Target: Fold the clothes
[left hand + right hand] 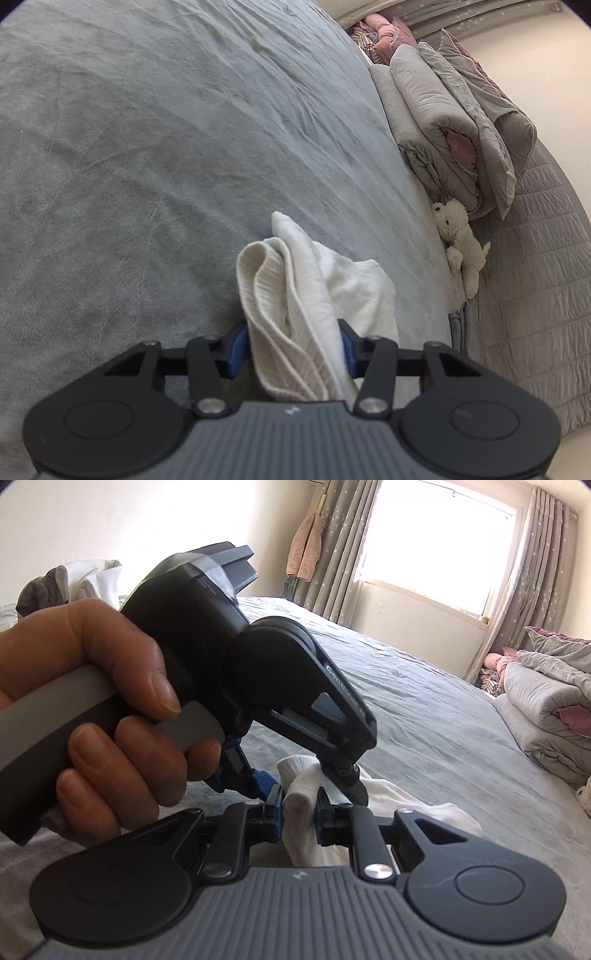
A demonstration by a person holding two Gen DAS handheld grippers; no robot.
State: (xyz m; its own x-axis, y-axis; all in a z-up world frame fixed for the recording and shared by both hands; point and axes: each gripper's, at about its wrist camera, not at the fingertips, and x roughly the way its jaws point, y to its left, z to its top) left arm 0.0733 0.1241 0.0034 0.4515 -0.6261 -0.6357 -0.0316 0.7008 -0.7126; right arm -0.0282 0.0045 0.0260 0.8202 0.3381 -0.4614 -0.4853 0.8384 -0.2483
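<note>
A: What is the left claw (293, 349) doing?

B: Its blue pads (239, 350) are clamped on a bunched white garment (314, 295), whose ribbed cream edge sticks up between them.

A: And underneath?

B: A grey bed cover (166, 147), lightly wrinkled. The cloth's loose end lies on it.

A: Anything to the right?

B: A folded grey quilt (454, 133) with pink lining, a small white plush toy (460, 236) beside it, and pink clothes (380, 33) heaped further back.

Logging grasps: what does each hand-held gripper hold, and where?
Both grip the white garment: left hand-held gripper on a bunched edge, right hand-held gripper on another bunched fold.
</note>
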